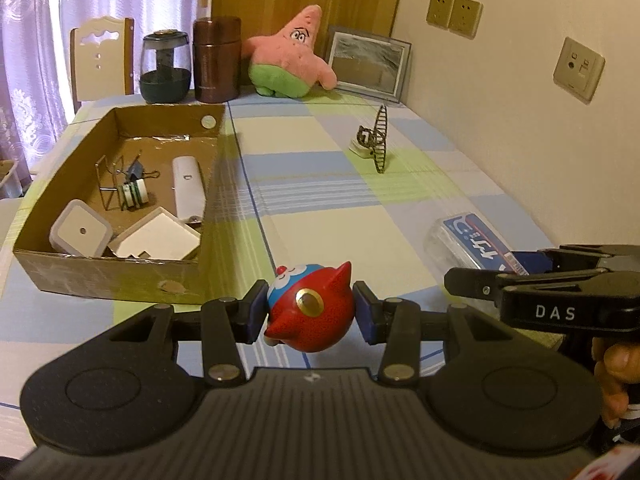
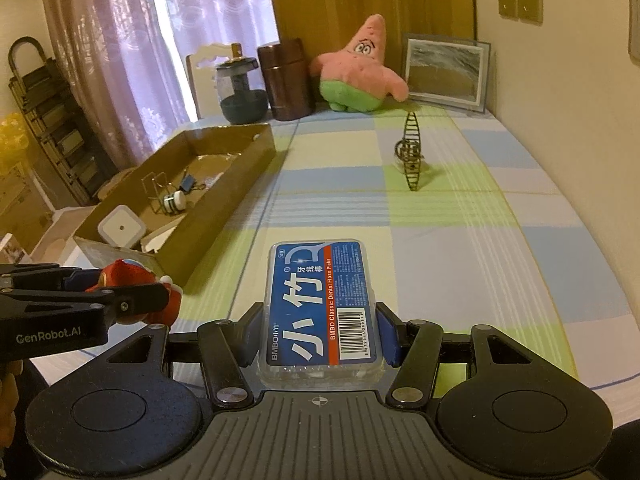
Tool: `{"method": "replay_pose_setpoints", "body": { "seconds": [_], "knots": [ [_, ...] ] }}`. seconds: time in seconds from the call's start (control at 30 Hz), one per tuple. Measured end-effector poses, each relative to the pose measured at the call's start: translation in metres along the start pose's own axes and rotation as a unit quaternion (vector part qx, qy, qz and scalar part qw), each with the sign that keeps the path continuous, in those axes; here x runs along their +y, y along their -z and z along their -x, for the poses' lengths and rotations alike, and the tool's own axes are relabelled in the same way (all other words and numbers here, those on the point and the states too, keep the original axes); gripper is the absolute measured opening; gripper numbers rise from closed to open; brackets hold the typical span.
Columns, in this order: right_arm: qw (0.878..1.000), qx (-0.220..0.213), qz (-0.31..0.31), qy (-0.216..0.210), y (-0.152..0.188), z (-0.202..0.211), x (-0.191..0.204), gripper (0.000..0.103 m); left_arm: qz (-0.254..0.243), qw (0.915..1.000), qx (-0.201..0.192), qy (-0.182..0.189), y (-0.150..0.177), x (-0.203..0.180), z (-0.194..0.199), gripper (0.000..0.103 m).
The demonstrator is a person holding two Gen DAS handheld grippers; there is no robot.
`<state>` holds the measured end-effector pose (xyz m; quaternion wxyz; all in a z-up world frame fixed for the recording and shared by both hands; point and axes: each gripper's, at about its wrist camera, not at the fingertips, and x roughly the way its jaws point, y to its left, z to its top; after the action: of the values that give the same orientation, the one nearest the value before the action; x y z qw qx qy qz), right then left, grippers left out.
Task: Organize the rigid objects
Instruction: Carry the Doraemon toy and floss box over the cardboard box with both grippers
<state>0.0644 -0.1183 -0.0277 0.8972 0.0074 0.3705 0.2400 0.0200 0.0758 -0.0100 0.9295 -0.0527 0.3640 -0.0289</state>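
Barcode (image 2: pixel 353 330) (right view only) legible

A home: checked tablecloth (image 2: pixel 460 248), lace curtains (image 2: pixel 120 40), plush starfish (image 1: pixel 294 54) (pink, propped upright).

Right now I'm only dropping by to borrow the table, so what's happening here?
A person is tidying small items into a cardboard box. The left tongs grip a red and blue toy figure; the right tongs grip a floss pick case. Both are held above the checked tablecloth. A hair claw remains on the cloth.
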Motion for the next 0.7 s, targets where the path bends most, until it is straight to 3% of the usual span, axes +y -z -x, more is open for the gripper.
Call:
{"method": "replay_pose_setpoints", "body": {
  "seconds": [0.43, 0.7],
  "knots": [
    [0.999, -0.004, 0.023, -0.024, -0.013, -0.006, 0.026, 0.054, 0.013, 0.9996, -0.018, -0.016, -0.008, 0.026, 0.022, 0.040],
    [0.998, -0.007, 0.040, -0.049, -0.034, -0.024, 0.052, 0.054, 0.022, 0.9986, -0.030, -0.038, -0.024, 0.064, 0.031, 0.040]
  ]
}}
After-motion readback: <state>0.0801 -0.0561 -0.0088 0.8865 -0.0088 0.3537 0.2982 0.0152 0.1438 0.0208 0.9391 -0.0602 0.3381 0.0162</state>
